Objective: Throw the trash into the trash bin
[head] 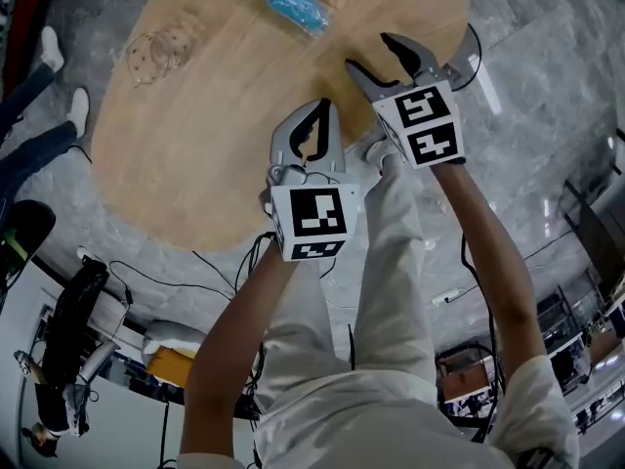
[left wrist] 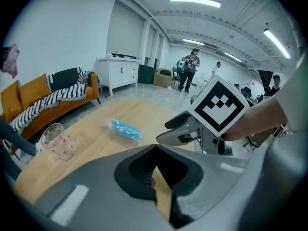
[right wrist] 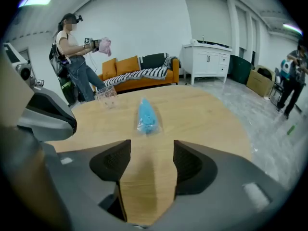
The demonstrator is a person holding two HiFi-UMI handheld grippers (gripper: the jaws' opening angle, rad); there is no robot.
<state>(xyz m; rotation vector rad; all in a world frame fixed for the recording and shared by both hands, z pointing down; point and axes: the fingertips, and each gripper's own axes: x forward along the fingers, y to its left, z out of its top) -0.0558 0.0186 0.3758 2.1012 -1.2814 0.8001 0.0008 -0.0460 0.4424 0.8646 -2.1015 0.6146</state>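
Note:
A blue plastic-wrapped packet lies on the far part of the round wooden table. In the right gripper view the packet lies straight ahead of the jaws, and in the left gripper view it is ahead and to the left. My right gripper hovers over the table short of the packet, open, with only bare wood between its jaws. My left gripper hangs beside it, nearer the table's near edge, with its tips together and nothing in them.
A clear cup lies on the table's left part. Past the table stand an orange sofa and a white cabinet. A person stands by the sofa, and others are at the room's far end. Cables cross the grey floor.

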